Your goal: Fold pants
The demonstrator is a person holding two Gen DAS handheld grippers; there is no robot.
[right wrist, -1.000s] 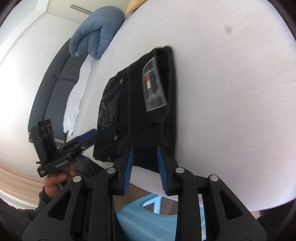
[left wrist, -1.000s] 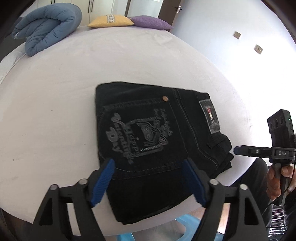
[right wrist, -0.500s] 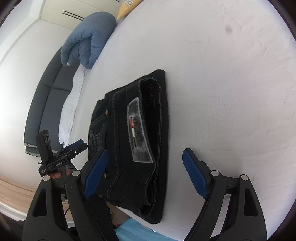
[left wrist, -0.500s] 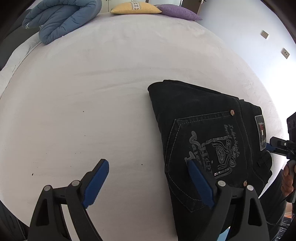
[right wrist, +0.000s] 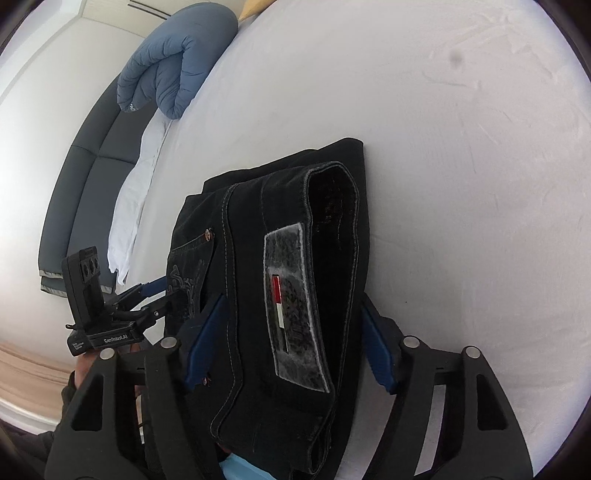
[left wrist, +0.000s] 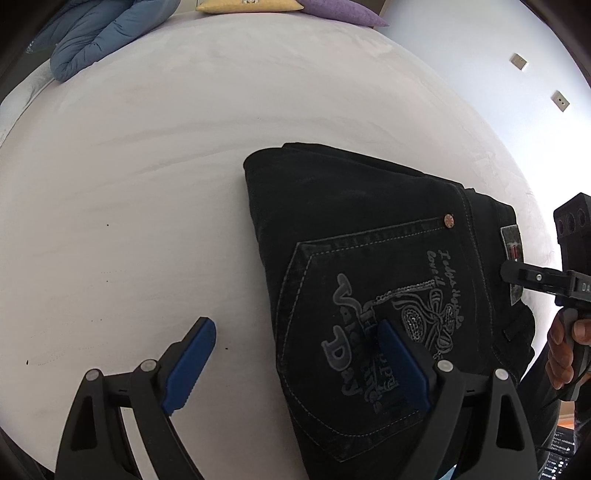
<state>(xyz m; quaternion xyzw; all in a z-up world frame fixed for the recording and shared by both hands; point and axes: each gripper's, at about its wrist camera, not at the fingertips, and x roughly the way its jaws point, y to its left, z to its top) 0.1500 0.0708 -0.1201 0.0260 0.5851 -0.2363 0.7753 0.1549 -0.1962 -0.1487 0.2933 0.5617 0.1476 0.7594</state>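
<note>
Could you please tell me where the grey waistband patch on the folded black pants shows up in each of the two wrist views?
Left wrist view: the grey waistband patch sits at the far right edge, beside the right gripper.
Right wrist view: it lies at lower centre, between the closing blue fingers.
Shared landmark: the copper rivet.

We list: folded pants on the bed, at its near edge; rolled duvet and two pillows at the far end; sofa beside the bed.
</note>
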